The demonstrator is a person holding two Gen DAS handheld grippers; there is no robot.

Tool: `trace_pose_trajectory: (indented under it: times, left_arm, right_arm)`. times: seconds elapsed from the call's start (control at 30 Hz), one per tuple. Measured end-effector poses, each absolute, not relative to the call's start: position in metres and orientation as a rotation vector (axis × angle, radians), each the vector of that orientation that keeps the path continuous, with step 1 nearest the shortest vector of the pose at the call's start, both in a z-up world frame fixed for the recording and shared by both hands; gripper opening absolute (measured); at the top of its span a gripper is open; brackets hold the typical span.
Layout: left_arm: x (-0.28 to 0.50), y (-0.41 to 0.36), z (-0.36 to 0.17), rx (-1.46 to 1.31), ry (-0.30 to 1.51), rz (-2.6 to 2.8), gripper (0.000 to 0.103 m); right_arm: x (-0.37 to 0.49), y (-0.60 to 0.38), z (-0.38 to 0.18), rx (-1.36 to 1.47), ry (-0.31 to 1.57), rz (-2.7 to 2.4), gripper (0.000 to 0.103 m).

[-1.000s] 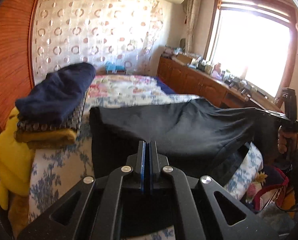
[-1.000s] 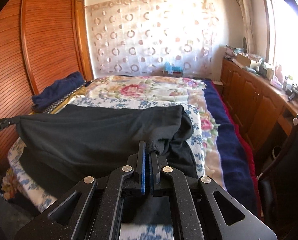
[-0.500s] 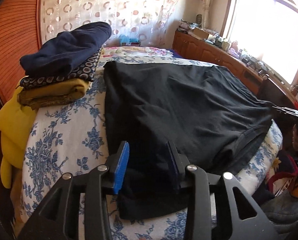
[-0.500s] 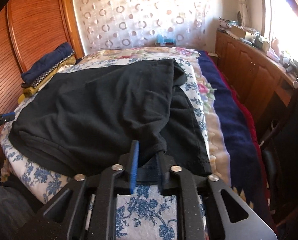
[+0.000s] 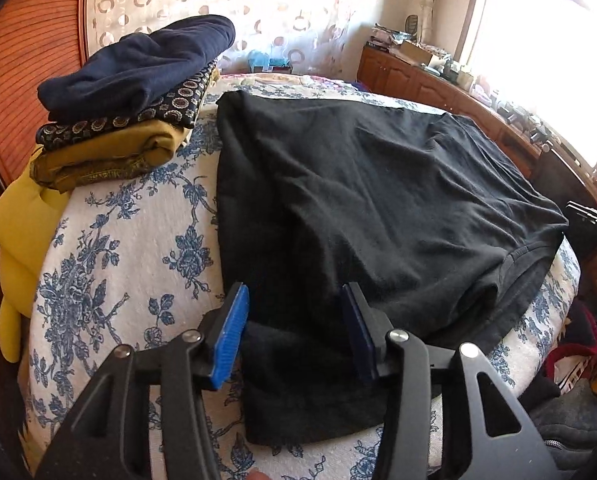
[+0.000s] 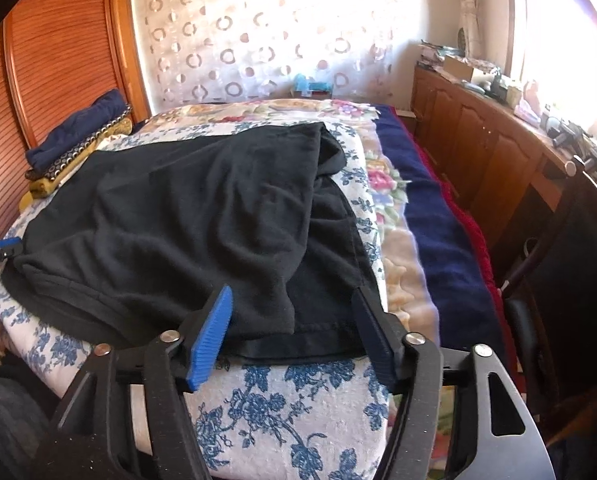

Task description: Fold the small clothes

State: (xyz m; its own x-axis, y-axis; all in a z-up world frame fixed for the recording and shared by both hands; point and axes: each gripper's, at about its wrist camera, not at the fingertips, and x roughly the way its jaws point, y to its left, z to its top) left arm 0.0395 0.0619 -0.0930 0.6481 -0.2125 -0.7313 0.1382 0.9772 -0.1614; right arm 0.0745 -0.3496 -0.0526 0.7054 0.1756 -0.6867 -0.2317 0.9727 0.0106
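- Black garment (image 5: 370, 200) is lying spread over the blue-flowered bedspread (image 5: 130, 264), filling the middle of both views. My guess is it's laid flat like that so the fold lines can be set up next.
- Left gripper (image 5: 294, 332): jaws have just been opening and stand apart now. The near corner of the black cloth lies between the blue pads, but they aren't pressing on it, so that corner is let go.
- Right gripper (image 6: 294, 332): same deal, jaws have just been opening, wide apart, with the hem edge of the garment lying loose between them at the lower middle of the frame.
- It isn't a clean spread though. In the right wrist view the top layer is bunched and flipped over toward the upper right of the cloth, so I reckon it needs smoothing before any fold.
- Stack of folded clothes (image 5: 126, 100) sits in the upper left of the left view, navy on top, patterned one under it, mustard below. Looks like the done pile, parked clear of the working area.
- Brands or writing: nothing readable anywhere. No tag shows on the black garment, and the clutter on the wooden cabinet (image 6: 482, 148) at the right is too small to make out.
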Motion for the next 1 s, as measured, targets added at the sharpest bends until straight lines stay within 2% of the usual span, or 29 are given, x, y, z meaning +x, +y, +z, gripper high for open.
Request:
trace_pose_trajectory:
  times: [0.1,0.47,0.63,0.8,0.9,0.93,1.0]
  left_arm:
    - [0.038,0.062,-0.093,-0.084,0.840,-0.187,0.049]
    - [0.032,0.068,-0.096,-0.099,0.840,-0.137,0.051]
    - [0.032,0.068,-0.094,-0.230,0.849,-0.251,0.051]
    - [0.033,0.058,-0.096,-0.195,0.842,-0.270,0.051]
    - [0.033,0.051,-0.096,-0.155,0.835,-0.259,0.034]
    - [0.035,0.051,-0.096,-0.149,0.834,-0.256,0.026]
    - [0.037,0.051,-0.097,-0.140,0.832,-0.244,0.022]
  right_arm:
    - [0.076,-0.339,-0.056,-0.089,0.756,0.243,0.072]
    - [0.083,-0.302,-0.072,-0.102,0.771,0.311,0.075]
    - [0.084,-0.300,-0.077,-0.085,0.779,0.319,0.075]
    - [0.084,-0.304,-0.082,-0.070,0.787,0.316,0.076]
    - [0.084,-0.306,-0.084,-0.065,0.789,0.311,0.076]
    - [0.083,-0.306,-0.084,-0.064,0.790,0.309,0.076]
    - [0.084,-0.306,-0.086,-0.064,0.791,0.306,0.076]
